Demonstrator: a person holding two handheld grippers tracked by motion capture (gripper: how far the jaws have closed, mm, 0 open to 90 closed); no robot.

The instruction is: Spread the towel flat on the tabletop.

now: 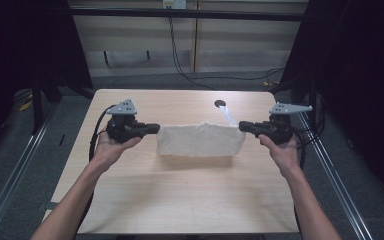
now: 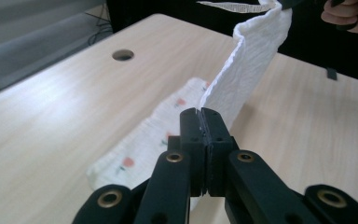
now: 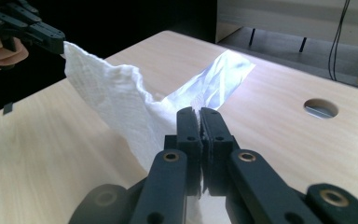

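Both forearms reach forward, palms turned up. The left gripper point(image 1: 155, 128) and right gripper point(image 1: 242, 125) point inward, each clamped on an end of the white cloth point(image 1: 200, 139), stretched between them above the table point(image 1: 180, 200).

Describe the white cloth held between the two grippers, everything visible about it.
The white cloth is a crinkle-textured fabric, seemingly thin and soft, with small red-orange prints visible in the left gripper view and a label at its right corner. It hangs stretched between the left gripper and the right gripper, each shut on an upper corner. Its top edge sags slightly; its lower part rests folded on the wooden table.
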